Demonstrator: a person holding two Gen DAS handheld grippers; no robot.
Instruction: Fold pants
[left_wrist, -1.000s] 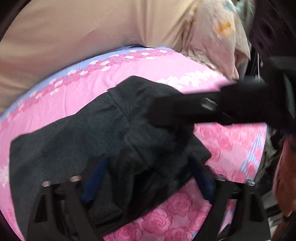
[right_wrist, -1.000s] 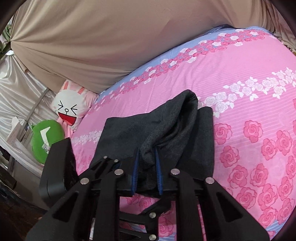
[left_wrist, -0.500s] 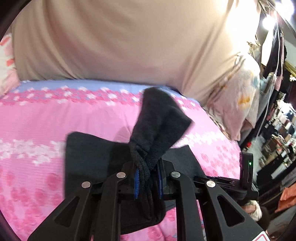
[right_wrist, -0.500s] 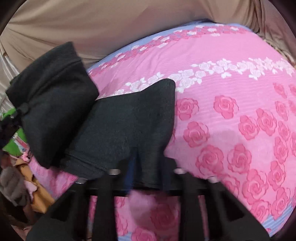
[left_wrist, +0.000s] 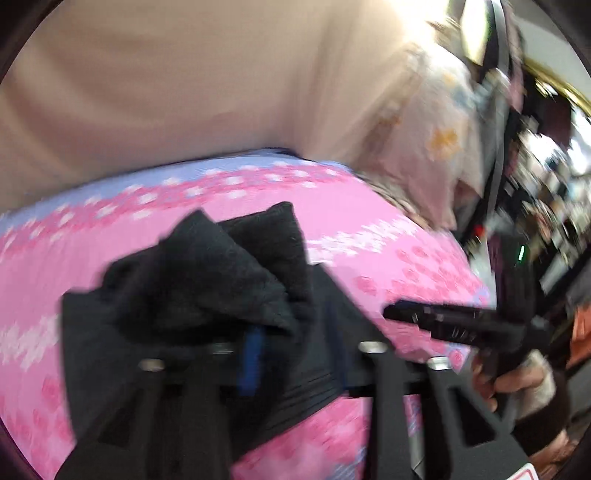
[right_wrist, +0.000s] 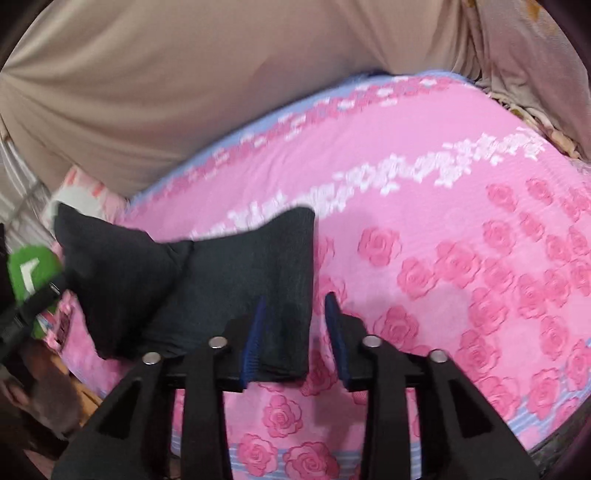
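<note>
Both tongs, left (left_wrist: 295, 354) and right (right_wrist: 295, 332), gape level over pants (right_wrist: 236, 280).

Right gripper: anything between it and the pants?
Nothing visible. The right gripper is open, and the near edge of the dark pants already lies between its fingers on the pink bedspread. The left gripper is at the bunched part on the far side.

The left gripper (left_wrist: 295, 354) points toward 12 o'clock with its blue-padded fingers (left_wrist: 251, 363) spread apart. The right gripper (right_wrist: 295, 336) also points toward 12 o'clock, its fingers (right_wrist: 255, 339) parted. In the left wrist view, the right hand (left_wrist: 517, 384) grips its handle at 4 o'clock.
</note>
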